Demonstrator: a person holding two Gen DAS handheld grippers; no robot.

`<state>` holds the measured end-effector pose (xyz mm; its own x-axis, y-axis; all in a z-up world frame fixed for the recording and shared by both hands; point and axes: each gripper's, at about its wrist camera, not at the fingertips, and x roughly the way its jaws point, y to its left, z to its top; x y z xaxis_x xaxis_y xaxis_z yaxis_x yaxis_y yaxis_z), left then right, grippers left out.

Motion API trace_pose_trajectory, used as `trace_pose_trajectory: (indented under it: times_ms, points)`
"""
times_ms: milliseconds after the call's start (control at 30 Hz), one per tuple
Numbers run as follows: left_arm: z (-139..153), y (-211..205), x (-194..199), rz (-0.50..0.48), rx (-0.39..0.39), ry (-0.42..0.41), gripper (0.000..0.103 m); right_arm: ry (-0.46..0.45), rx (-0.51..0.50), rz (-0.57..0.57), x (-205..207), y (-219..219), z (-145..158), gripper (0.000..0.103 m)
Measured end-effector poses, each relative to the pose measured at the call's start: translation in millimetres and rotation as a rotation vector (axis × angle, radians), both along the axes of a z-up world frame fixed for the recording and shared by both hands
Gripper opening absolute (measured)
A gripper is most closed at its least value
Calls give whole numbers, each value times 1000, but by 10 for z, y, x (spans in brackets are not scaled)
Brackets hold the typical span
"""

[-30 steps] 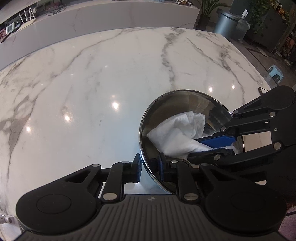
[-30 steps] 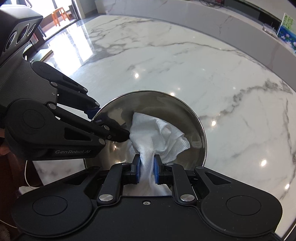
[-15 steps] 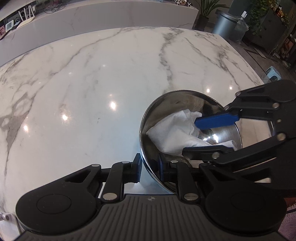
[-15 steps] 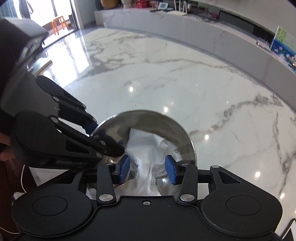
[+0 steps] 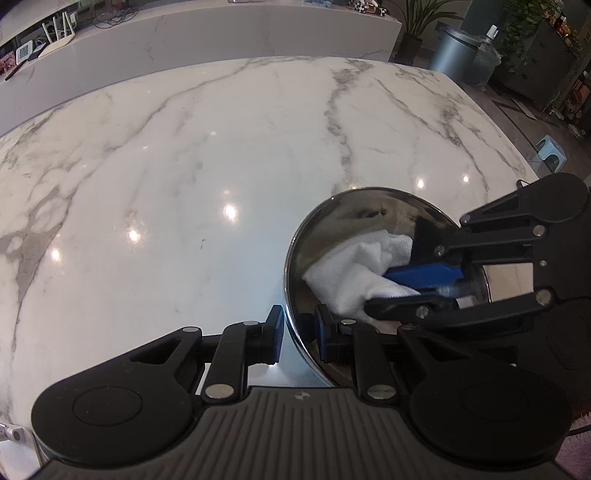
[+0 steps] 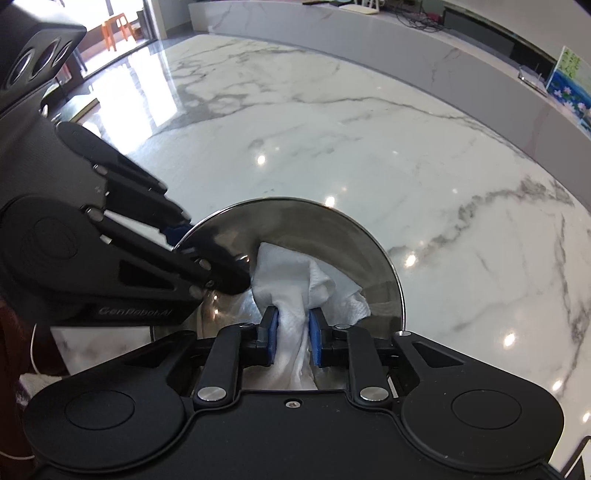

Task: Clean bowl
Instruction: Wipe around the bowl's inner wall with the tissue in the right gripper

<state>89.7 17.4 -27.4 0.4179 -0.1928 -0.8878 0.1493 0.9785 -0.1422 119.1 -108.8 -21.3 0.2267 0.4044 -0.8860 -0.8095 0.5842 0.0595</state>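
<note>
Your marble countertop [image 5: 221,155] fills most of both views, and it gives you wide bare room ahead of the bowl and off to its left side. In the left wrist view its far edge runs below a long pale counter wall [image 5: 207,33], and its right corner curves away toward a grey bin [image 5: 456,51] and a small blue stool [image 5: 551,153] on the floor. In the right wrist view the slab's right edge curves down past a framed flower picture [image 6: 570,83].

The steel bowl [image 5: 369,214] sits near your side of the slab, tilted so that its mirror inside faces the right gripper. Your left gripper [image 5: 299,334] is clamped on the bowl's near rim, one pad outside the wall and one inside, with only the thin metal between them. It points steeply down at the slab.

The white cloth [image 6: 295,280] lies bunched inside the bowl, against its lower wall. Your right gripper [image 6: 293,332] has just been closing, and its blue pads [image 6: 273,334] now pinch a gathered neck of that cloth, with the rest fanning out ahead of the fingertips. It reaches into the bowl from the side opposite the left gripper, also angled steeply downward, and the two grippers' linkages nearly meet over the bowl's near rim.
</note>
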Motion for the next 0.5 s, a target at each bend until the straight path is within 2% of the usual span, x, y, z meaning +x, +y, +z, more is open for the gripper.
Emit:
trace_pose_trajectory:
  times_ms: [200, 333, 500]
  points:
    - [1, -10, 7, -7, 8, -2, 16, -52, -60, 3, -65, -10, 46, 12]
    - [-8, -2, 6, -11, -2, 2, 16, -91, -17, -47, -28, -64, 130, 12]
    - [-12, -4, 11, -9, -4, 3, 16, -84, 6, -69, 44, -46, 95, 12]
